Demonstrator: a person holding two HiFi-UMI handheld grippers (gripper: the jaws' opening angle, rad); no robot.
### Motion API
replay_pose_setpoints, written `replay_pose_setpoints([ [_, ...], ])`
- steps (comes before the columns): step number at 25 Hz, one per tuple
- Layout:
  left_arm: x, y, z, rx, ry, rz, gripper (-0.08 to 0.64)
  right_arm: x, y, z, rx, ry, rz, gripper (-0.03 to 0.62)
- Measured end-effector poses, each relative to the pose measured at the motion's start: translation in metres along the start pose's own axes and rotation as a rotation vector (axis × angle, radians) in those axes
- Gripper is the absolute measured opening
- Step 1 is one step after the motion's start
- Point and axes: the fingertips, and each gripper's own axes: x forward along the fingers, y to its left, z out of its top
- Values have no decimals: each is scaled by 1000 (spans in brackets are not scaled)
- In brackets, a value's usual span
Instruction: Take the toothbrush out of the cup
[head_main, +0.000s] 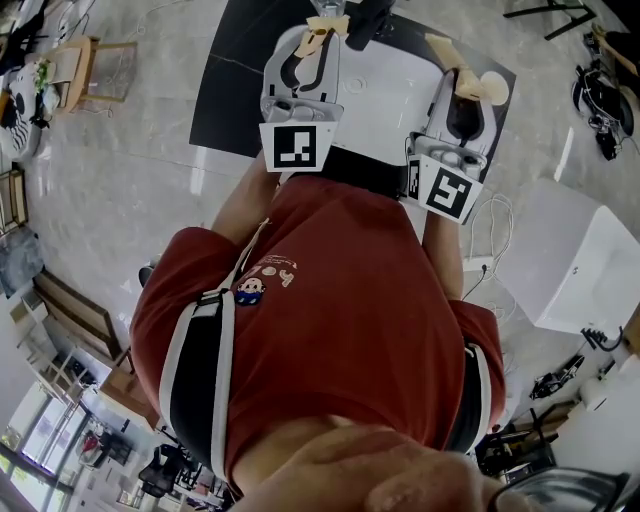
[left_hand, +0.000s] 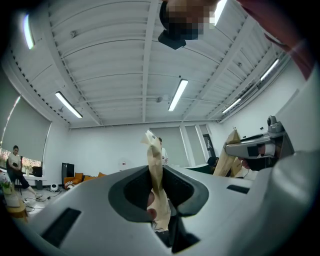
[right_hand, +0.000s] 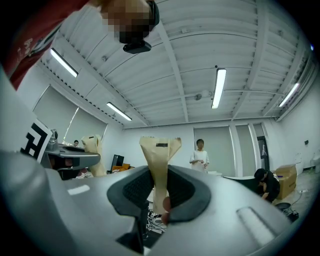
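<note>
L gripper (left_hand: 151, 145): tan-taped jaws together, nothing btwn; held about level.
R gripper (right_hand: 160, 147): jaws together too, tips flared, empty; beside L, apart from it.
Both out in front of person's red shirt (head_main: 340, 300), seen over white table (head_main: 390, 80) w/ black mat (head_main: 230, 80).
Toothbrush, cup: in no view.
Bkgd: ceiling strip lights (left_hand: 177, 95), standing person (right_hand: 200, 152) far off.

Side by side, left hand-held gripper (head_main: 328, 24) and right hand-held gripper (head_main: 442, 50), apparently over a table (head_main: 388, 92).
</note>
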Motion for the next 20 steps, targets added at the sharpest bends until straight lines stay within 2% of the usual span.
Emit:
replay_pose_setpoints([
  [8,2,3,2,-20,-20,9,61,2,3,0,-14,7,3,83],
  [20,4,-1,-1,-57,4,6,61,2,3,-3,-20,23,12,83],
])
